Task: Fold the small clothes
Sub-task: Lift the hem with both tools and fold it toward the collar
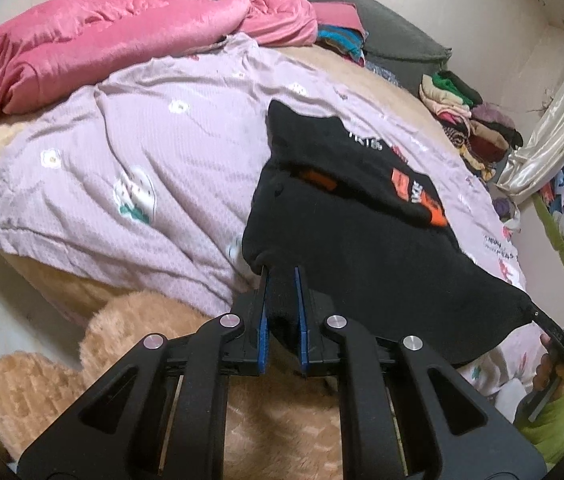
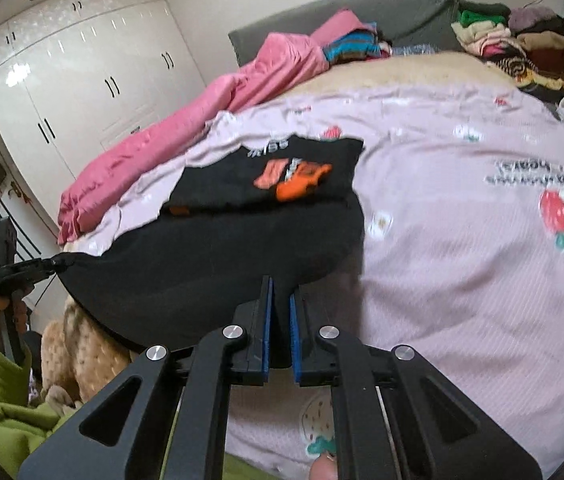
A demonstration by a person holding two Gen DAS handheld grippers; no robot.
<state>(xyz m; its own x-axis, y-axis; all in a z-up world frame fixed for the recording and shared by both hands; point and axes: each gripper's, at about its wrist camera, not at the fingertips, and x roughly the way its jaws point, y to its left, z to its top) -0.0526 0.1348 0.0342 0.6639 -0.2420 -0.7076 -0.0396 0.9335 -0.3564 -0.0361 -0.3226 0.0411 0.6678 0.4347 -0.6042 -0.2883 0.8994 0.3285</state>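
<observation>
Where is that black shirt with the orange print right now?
The black shirt lies on the lilac sheet, its near edge pinched by the left gripper and right gripper.

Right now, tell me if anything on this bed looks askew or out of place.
Nothing damaged or spilled. The black garment with orange print lies crooked on the lilac strawberry-print sheet, its near hem lifted off the sheet by the left gripper and right gripper. The crumpled pink satin blanket lies unfolded.

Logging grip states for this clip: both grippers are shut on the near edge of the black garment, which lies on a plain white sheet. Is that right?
Not quite. The left gripper and right gripper are each shut on the black garment, but the sheet is pale pink with strawberry prints and lettering, not plain white. The right wrist view shows this best.
</observation>
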